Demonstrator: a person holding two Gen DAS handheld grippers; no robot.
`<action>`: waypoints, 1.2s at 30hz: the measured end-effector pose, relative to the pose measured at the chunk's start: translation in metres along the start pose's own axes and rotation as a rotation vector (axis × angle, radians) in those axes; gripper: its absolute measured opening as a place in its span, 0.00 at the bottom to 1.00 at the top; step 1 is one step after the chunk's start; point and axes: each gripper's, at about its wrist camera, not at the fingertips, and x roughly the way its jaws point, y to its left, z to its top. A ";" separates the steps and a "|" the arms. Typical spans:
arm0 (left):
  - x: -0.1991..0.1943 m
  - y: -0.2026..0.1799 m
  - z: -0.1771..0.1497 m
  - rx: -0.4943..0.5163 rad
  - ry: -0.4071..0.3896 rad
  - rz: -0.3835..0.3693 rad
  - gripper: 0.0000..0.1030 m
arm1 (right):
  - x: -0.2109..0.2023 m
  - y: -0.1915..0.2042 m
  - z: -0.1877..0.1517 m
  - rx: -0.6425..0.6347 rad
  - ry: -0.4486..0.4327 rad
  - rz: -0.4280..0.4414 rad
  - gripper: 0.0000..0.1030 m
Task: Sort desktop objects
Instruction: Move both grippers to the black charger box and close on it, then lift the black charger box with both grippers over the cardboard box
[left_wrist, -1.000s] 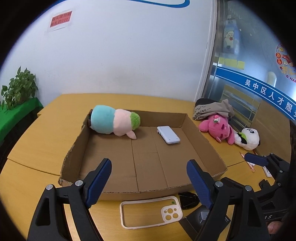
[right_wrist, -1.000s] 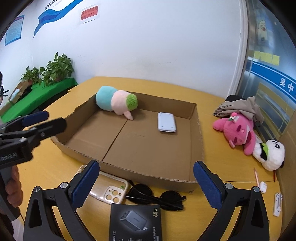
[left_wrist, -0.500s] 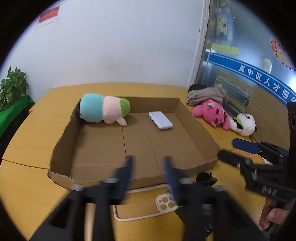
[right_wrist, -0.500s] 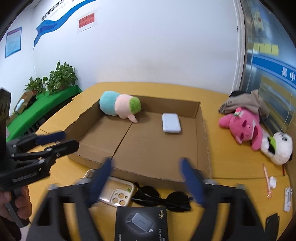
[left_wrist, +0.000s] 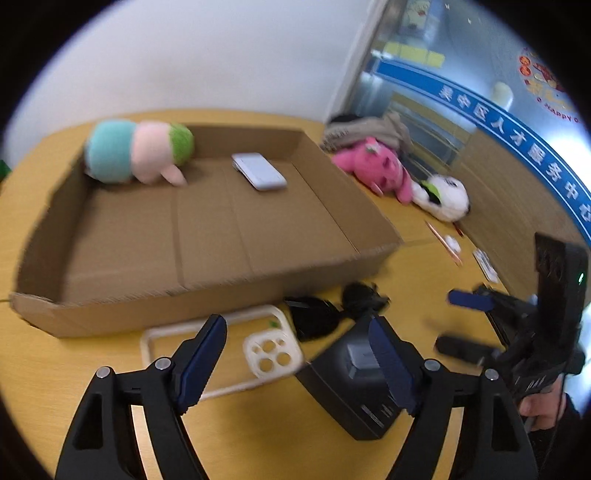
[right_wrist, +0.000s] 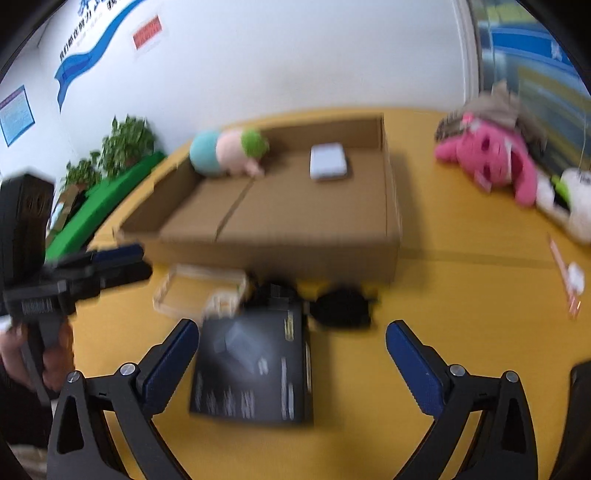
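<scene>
Left wrist view: left gripper (left_wrist: 295, 354) jaws apart, just reopened, nothing between the pads. Phone case (left_wrist: 221, 347) lies flat on the table (left_wrist: 55, 369), just in front of the box (left_wrist: 207, 295) wall, directly ahead of and below the fingertips; long axis runs roughly across the jaw line. Black carton (left_wrist: 354, 387) sits beside the right finger; sunglasses (left_wrist: 332, 314) beyond it.

Right wrist view: right gripper (right_wrist: 291, 354) jaws spread to their widest, just reopened, empty. Black carton (right_wrist: 255, 369) lies between the fingers, nearer the left one, long axis pointing away from the camera. Frame blurred. Judgement: each hand is nearer its own item, the left to the case, the right to the carton.
</scene>
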 end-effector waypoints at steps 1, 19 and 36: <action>0.006 -0.001 -0.003 0.002 0.020 -0.027 0.77 | 0.003 0.001 -0.008 -0.005 0.022 0.018 1.00; 0.072 -0.011 -0.027 0.090 0.169 -0.161 0.72 | 0.041 0.040 -0.060 -0.147 0.098 0.049 1.00; 0.005 0.005 -0.006 0.055 0.002 -0.113 0.62 | 0.009 0.080 -0.029 -0.165 -0.058 0.126 1.00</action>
